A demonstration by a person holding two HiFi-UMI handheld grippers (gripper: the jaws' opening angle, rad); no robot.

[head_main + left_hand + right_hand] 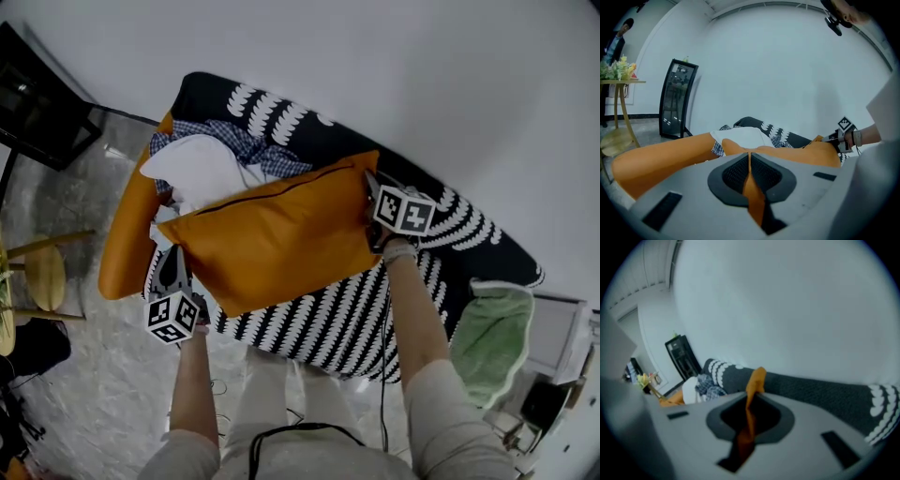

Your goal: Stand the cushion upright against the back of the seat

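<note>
- Orange rectangular fabric cushion (281, 234) is held over the black upholstered seat with white leaf print (328, 319), toward the seat's left half. I cannot tell whether its near edge touches the seat surface.
- Left tongs (750, 158) are clenched on a fold of orange fabric at the cushion's left short edge.
- Right tongs (751, 401) are likewise clamped on orange fabric at the right short edge, near the corner closest to the seat's back.
- Key relation: the cushion's long axis runs from one pair of tongs to the other, roughly parallel to the seat's back ridge (281, 117). The dark zip seam lies along the long edge nearer that back.
- The back lies beyond the cushion from both hands. The right tongs are nearer to it, and the left tongs are nearer the seat's front edge.
- Judgement: the cushion needs tipping up about its long axis and pushing toward the back, with the left end swung in to square it.
- Obstruction: a white pillow (202, 169) and a blue-checked cloth (234, 141) lie heaped at the seat's left end. They touch or sit just under the cushion's far left corner.
- A long orange bolster (127, 234) bounds the seat's left end, just beside the left tongs, so room there is tight.
- Open room: the right half of the seat is bare along its back. A green towel (487, 337) sits off the seat's right end, well apart.
- The white wall stands directly behind the seat's back and gives a firm stop.
</note>
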